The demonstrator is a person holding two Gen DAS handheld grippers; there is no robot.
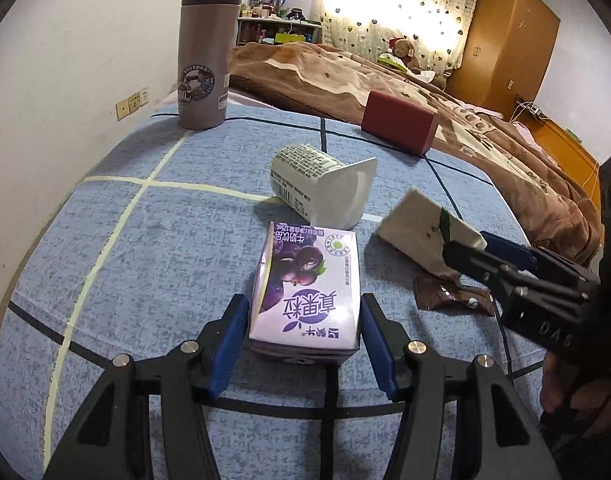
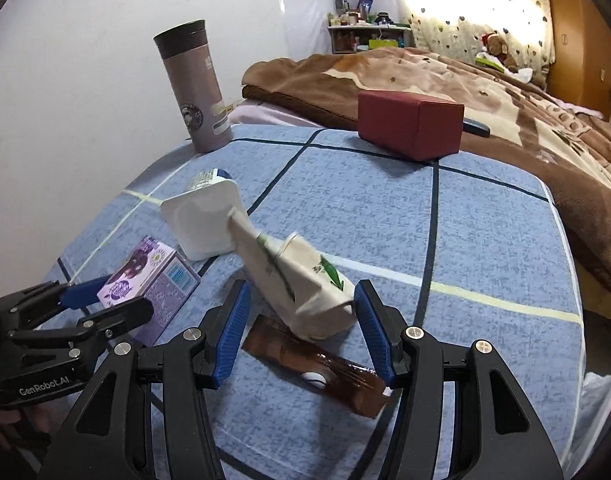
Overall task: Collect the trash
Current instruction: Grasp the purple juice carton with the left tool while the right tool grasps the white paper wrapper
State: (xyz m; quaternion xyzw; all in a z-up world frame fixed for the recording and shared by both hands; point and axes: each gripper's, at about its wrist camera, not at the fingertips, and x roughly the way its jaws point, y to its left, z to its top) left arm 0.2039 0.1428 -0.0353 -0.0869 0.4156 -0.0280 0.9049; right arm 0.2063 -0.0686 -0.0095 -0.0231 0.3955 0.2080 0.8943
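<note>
A purple milk carton (image 1: 305,292) lies on the blue checked table cloth (image 1: 145,240) between my left gripper's (image 1: 303,344) blue pads, which press its sides; it also shows in the right wrist view (image 2: 149,280). My right gripper (image 2: 301,320) is open around a crumpled white carton with green leaf print (image 2: 305,284), tilted off the cloth, touching the right pad only; this carton also shows in the left wrist view (image 1: 421,232). A white yogurt cup (image 1: 321,188) lies on its side behind. A brown wrapper (image 2: 317,368) lies flat under the white carton.
A grey thermos (image 1: 205,52) stands at the far left of the table. A dark red box (image 1: 399,122) sits at the far edge. A bed with a brown blanket (image 1: 345,72) lies beyond. A white plastic bag (image 2: 601,420) shows at the lower right.
</note>
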